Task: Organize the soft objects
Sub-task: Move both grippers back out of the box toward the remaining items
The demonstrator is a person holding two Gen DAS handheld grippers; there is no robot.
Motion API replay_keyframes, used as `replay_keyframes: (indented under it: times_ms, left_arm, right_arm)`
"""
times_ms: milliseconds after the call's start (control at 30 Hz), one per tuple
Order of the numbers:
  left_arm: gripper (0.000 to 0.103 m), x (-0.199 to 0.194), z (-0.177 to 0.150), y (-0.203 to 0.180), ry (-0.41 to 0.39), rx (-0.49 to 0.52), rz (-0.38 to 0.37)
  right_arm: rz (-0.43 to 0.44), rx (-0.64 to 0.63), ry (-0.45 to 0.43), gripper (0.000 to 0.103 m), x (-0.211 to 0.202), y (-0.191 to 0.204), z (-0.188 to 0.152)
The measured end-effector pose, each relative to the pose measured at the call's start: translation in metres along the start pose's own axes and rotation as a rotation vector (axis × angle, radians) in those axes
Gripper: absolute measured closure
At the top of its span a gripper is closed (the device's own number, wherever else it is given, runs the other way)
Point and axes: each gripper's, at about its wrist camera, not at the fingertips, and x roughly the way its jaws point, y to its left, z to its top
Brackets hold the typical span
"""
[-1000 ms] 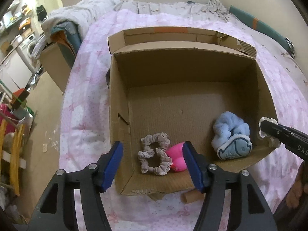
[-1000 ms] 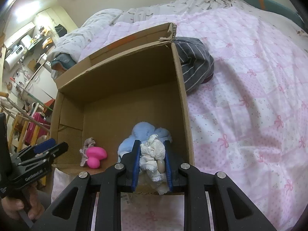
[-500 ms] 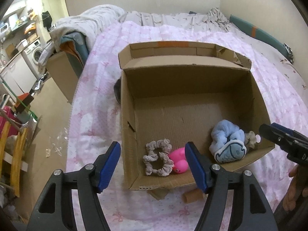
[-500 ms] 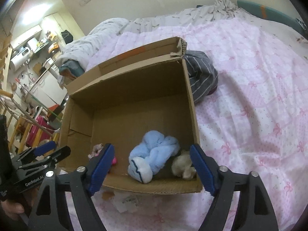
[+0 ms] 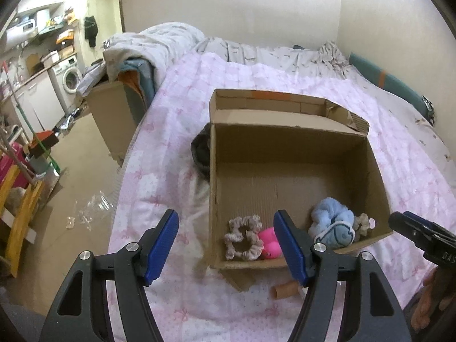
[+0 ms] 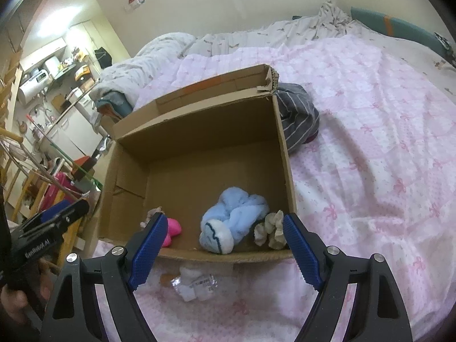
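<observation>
While both grippers point(image 5: 225, 249) point(image 6: 221, 246) gape empty above the open brown cardboard box point(image 5: 373, 168), only the right view reveals crumpled clear plastic wrapping point(image 6: 196, 282) before it; the left shows a beige frilled scrunchie point(image 5: 243, 238) whole.

A bed point(image 5: 285, 79) under a pink quilt with bow prints fills most of both views, a rumpled grey duvet point(image 5: 154, 40) heaped at its far corner. A striped grey garment point(image 6: 299, 119) lies on the quilt. A small cardboard tube point(image 5: 285, 290) rests nearer. Beyond, a washing machine point(image 5: 69, 78) stands by the wall
</observation>
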Motion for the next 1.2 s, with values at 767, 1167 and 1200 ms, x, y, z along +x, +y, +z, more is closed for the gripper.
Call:
replay_keyframes:
  times_ms: [767, 1167, 1200]
  left_arm:
    - [0.033, -0.029, -0.044, 0.022, 0.022, -0.04, -0.012]
    - [0.031, 0.033, -0.065, 0.045, 0.289, -0.207, -0.022]
    - [0.031, 0.037, -0.067, 0.044, 0.303, -0.211, -0.021]
  right_arm:
    - [0.021, 0.032, 0.062, 0.015, -0.02, 0.022, -0.052]
    - [0.013, 0.095, 0.14, 0.015, -0.001, 0.015, -0.055]
    - [0.012, 0.111, 0.148, 0.015, 0.001, 0.012, -0.055]
